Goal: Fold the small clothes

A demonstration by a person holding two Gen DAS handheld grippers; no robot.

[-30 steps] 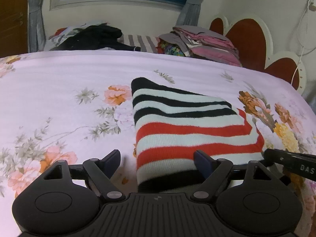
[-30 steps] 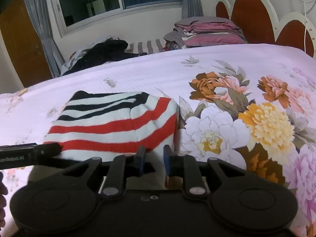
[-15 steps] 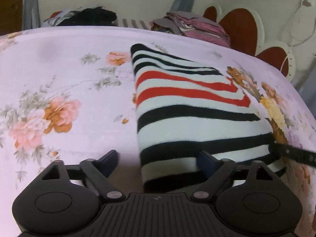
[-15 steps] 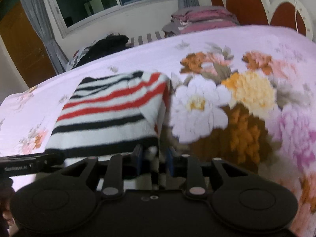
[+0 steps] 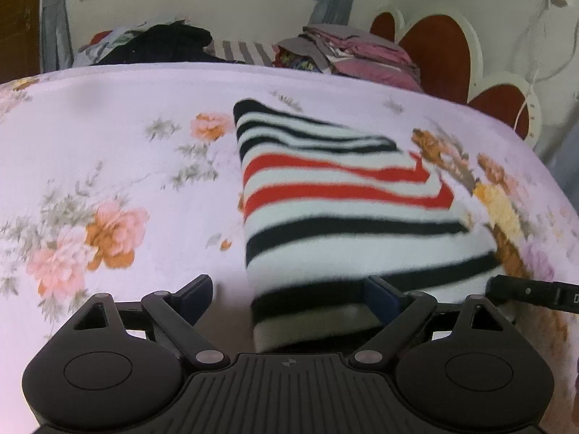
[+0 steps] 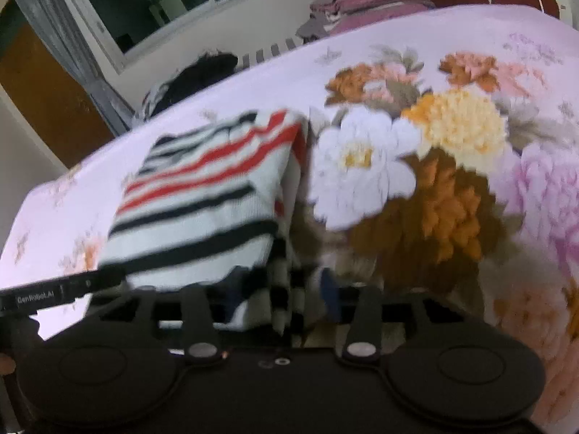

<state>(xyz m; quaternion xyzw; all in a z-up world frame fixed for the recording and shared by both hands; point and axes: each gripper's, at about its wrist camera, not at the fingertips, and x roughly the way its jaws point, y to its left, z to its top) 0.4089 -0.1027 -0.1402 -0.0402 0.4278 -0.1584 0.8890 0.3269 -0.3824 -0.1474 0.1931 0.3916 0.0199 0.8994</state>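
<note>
A folded sweater (image 5: pixel 347 209) with black, red and white stripes lies on the flowered bed sheet (image 5: pixel 108 152). My left gripper (image 5: pixel 289 294) stands open wide at its near left corner. One finger is on the bare sheet and the other sits over the near hem. In the right wrist view the sweater (image 6: pixel 202 209) fills the left half. My right gripper (image 6: pixel 282 293) is at its near right edge, jaws opening, with a loose fold of the striped fabric between them and not pinched. The left gripper (image 6: pixel 61 293) shows there as a black bar.
At the far end of the bed lie a stack of folded pink and grey clothes (image 5: pixel 362 54) and a dark heap of clothes (image 5: pixel 166 41). A red and white headboard (image 5: pixel 434 50) stands at the right. Flowered sheet (image 6: pixel 452 166) stretches right of the sweater.
Both grippers drew back toward the near side, so more black stripes of the sweater show. The right jaws, nearly shut on the sweater's edge before, have spread apart. The left stays wide.
</note>
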